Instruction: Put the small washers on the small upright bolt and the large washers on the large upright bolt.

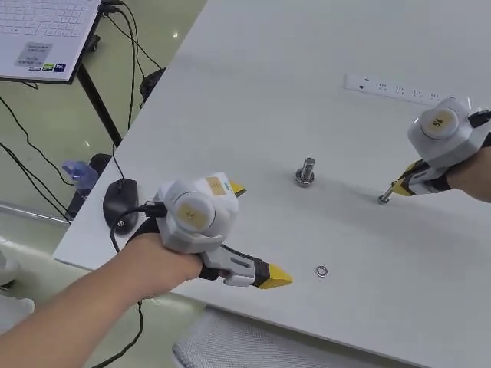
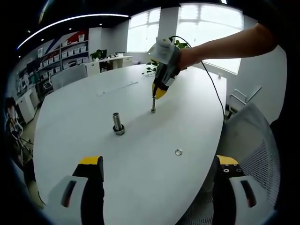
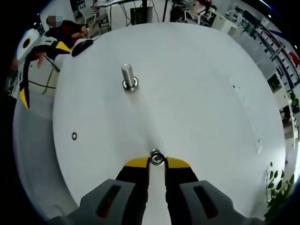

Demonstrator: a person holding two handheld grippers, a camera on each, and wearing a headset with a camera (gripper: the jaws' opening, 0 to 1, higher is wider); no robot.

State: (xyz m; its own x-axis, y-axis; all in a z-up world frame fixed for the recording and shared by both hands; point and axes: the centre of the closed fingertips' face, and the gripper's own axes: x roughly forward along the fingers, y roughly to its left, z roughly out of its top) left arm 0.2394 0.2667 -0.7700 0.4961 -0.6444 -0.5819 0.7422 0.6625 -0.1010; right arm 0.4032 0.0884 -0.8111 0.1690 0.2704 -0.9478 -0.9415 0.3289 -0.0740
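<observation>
The large upright bolt (image 1: 305, 172) stands mid-table with washers at its base. It rises in the left gripper view (image 2: 117, 123) and the right gripper view (image 3: 129, 78) too. The small upright bolt (image 1: 383, 198) stands to its right. My right gripper (image 1: 397, 188) is at the top of that bolt (image 2: 153, 104), jaws nearly together on a small washer (image 3: 156, 157) held over the bolt tip. One loose small washer (image 1: 321, 271) lies flat near the front edge. My left gripper (image 1: 257, 232) hovers left of it, wide open and empty, its fingers (image 2: 91, 164) spread either side of that washer (image 2: 178, 152).
A white power strip (image 1: 391, 90) lies at the back right. A black mouse (image 1: 121, 201) sits by the table's left edge, a laptop (image 1: 46, 34) on a stand beyond it. A mesh chair (image 1: 230, 345) is under the front edge.
</observation>
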